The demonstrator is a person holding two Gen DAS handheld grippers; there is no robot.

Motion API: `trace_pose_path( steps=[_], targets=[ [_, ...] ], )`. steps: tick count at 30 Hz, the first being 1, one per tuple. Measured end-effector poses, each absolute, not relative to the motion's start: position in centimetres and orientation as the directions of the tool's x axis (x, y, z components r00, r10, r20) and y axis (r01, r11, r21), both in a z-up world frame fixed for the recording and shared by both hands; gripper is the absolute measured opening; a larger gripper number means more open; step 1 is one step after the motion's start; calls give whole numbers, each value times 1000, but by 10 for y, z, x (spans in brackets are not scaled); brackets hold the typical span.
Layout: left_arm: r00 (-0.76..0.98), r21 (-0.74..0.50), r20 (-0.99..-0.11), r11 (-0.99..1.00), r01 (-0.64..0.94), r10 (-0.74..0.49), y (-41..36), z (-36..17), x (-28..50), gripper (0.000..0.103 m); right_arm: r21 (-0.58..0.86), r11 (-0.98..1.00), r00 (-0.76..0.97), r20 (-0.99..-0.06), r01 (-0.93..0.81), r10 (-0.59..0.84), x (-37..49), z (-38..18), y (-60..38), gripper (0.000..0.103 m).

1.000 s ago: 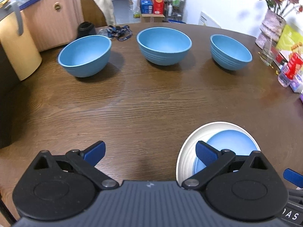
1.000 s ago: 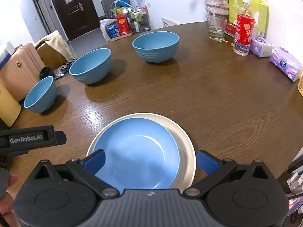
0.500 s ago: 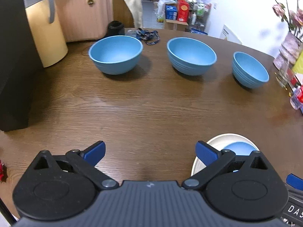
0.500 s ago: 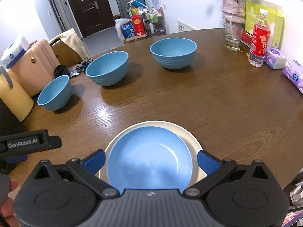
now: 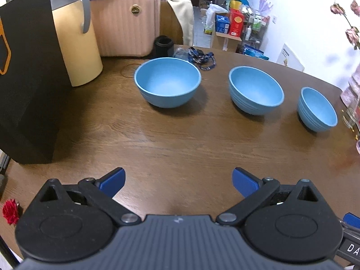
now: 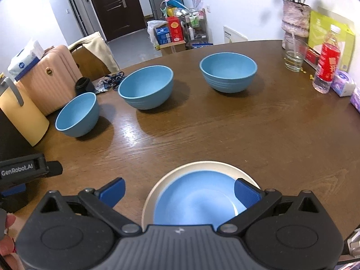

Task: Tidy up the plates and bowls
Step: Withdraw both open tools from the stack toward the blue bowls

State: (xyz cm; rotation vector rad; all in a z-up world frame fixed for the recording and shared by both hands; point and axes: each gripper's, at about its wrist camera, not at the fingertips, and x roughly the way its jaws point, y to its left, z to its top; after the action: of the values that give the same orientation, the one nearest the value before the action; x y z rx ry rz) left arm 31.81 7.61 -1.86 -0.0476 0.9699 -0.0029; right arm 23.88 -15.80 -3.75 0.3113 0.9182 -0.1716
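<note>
Blue plate (image 6: 198,199) on white plate (image 6: 157,189); both grippers empty, agape.

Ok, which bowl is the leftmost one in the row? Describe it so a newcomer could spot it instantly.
Start at the round wooden table, where three blue bowls stand in a row across the far half. Follow the row to its left end, toward the pink suitcase and the yellow bin. The leftmost bowl stands nearest them, and unlike the middle bowl and right bowl, its outside has no ridges.
</note>
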Motion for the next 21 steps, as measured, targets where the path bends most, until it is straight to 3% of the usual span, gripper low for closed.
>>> trace_pose_path(
  steps=[21],
  targets=[
    [537,-56,-843,992,-113,14,138,-16,404,103,137,972,569,-822,191,4,339,-23,-93,103]
  ],
)
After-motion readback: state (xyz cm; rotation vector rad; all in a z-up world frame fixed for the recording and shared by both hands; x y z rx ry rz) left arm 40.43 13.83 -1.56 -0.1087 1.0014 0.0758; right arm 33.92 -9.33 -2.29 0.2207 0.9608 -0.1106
